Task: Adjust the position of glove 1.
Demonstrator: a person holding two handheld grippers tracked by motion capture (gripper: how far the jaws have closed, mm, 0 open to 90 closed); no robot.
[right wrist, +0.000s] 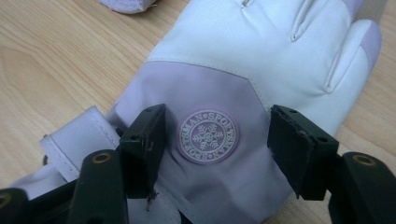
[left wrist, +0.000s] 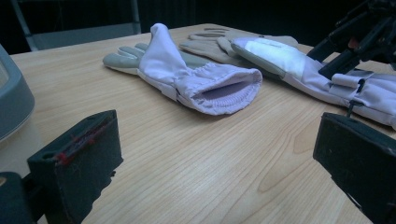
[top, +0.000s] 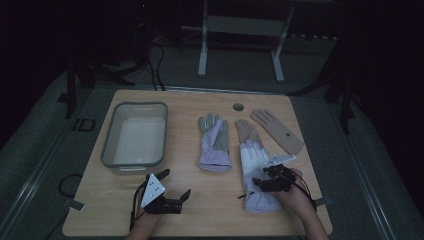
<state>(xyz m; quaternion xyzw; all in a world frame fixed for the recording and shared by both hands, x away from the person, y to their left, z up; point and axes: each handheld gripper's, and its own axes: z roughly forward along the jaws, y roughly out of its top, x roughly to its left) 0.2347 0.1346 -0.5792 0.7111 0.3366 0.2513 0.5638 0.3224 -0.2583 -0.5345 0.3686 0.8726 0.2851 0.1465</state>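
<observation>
Table (top: 200, 210): pale wood, everything below lies on it.
Tub (top: 111, 145): grey, at the far left.
Right glove (top: 255, 175): lilac and white, flat, back up, at the table's right front, a round snowflake badge (lettering too small to read) on its back. It lies partly over a tan glove (top: 277, 131), fingers pointing away.
Left glove (top: 215, 145): lilac with grey-green fingers, mid-table, its cuff gaping toward me.
My right gripper (right wrist: 217, 140): down over the right glove, jaws apart, one on each side of the badge; I cannot tell if the tips touch the cloth.
My left gripper (top: 175, 185): near the front edge, jaws wide apart, nothing between them.
</observation>
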